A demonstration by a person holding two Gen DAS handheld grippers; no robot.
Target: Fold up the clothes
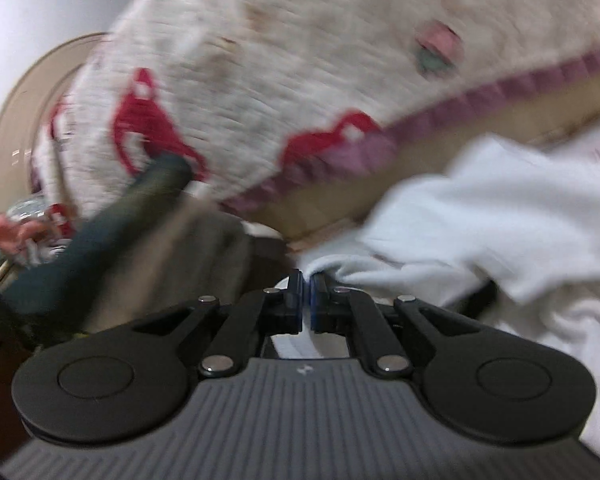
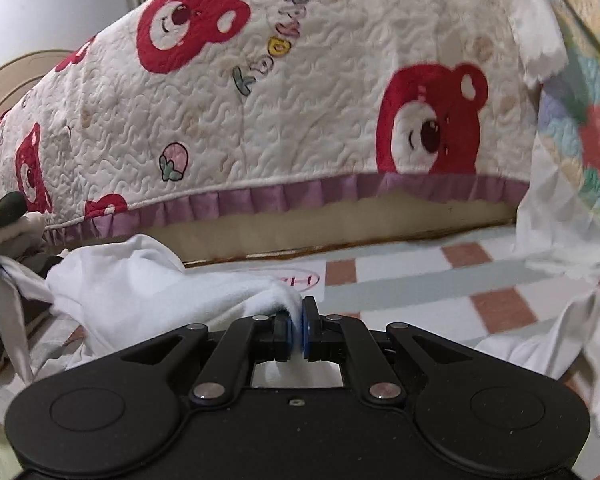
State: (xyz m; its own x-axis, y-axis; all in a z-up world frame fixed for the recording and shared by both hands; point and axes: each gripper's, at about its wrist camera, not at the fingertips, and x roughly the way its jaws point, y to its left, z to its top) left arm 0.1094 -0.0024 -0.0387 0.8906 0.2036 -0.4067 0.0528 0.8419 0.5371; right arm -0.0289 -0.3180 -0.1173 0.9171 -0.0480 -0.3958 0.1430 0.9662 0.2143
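A white garment [image 2: 148, 284] hangs bunched and wrinkled between two handheld grippers, low in front of a bed draped with a cream quilt [image 2: 300, 92] printed with red bears and edged in a purple frill. The cloth shows no flat, squared fold; it looks gathered by two edges, so the folding appears to be in progress, though whether any fold is already made in it cannot be told from here. The left gripper [image 1: 307, 296] has its fingers clamped on a corner of the white cloth, which spreads away to the right in that blurred view. The right gripper [image 2: 299, 328] likewise pinches another edge of the same cloth, which runs off to its left. Both point forward toward the bed side, roughly level. Below lies a checked sheet [image 2: 420, 280] in pale green, white and red. A dark garment [image 1: 100, 232] sits at far left.
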